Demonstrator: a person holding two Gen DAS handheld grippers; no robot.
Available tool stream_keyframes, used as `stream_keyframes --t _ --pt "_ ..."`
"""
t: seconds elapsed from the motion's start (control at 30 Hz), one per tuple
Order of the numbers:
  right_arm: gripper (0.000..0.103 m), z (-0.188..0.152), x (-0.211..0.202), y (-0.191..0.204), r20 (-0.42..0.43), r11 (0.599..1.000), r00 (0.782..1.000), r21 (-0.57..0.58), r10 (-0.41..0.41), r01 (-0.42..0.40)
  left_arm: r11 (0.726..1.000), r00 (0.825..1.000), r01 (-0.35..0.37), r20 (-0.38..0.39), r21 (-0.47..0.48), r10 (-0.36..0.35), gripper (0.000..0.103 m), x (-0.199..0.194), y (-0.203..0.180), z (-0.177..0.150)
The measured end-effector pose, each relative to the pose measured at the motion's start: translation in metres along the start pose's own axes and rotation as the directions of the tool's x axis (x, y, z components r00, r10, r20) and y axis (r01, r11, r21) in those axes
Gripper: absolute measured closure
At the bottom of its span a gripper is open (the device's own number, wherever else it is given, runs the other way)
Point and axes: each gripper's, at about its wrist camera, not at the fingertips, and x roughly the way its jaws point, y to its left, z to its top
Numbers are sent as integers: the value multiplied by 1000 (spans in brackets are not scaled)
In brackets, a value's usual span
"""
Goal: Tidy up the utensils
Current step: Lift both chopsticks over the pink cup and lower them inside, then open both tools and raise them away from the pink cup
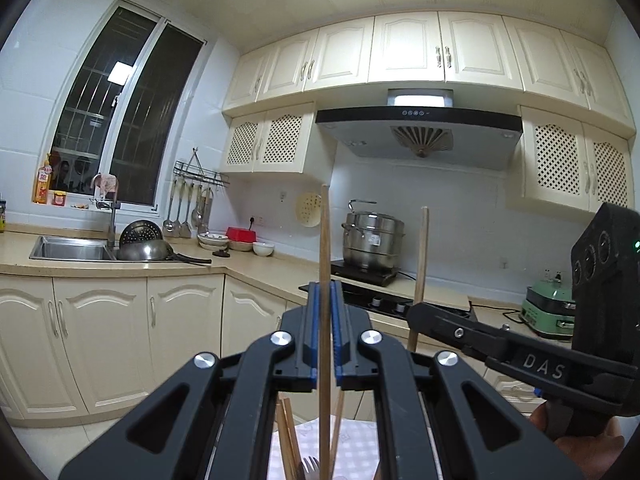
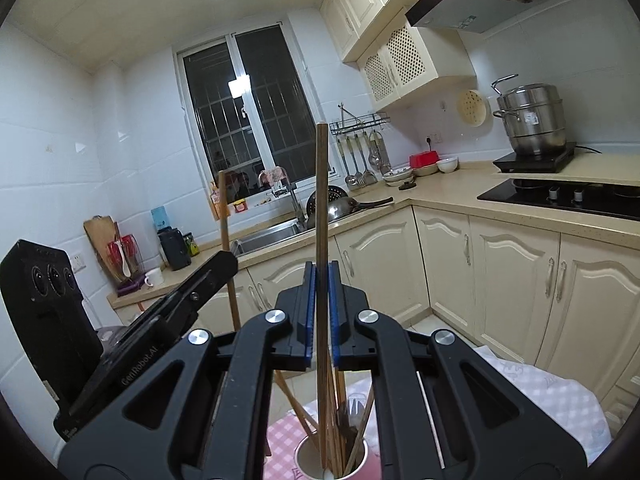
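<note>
Both grippers pinch one chopstick each, upright: left gripper (image 1: pixel 325 300) on the light chopstick (image 1: pixel 325 240) at frame centre, right gripper (image 2: pixel 321 280) on the darker chopstick (image 2: pixel 321 220). Holder cup (image 2: pixel 308 454) at bottom centre of the right view already has several chopsticks and a fork (image 2: pixel 352 408) in it. Looks well along, with these two left to seat or release; can't tell what else remains.
</note>
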Motion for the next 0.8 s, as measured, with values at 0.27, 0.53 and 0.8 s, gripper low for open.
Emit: stream_keyframes --t 0.27,0.53,0.8 --pt "97 -25 25 -7 -40 1000 999 3 -16 16 999 999 -26 -27 -34 25 98 15 16 -32" --pt "96 -49 41 -9 -85 999 996 -3 -37 37 999 997 -46 -65 -30 44 98 23 24 -65" --pt "29 -54 34 -17 -140 997 987 5 -74 75 992 991 -113 -80 -50 109 37 11 39 -72"
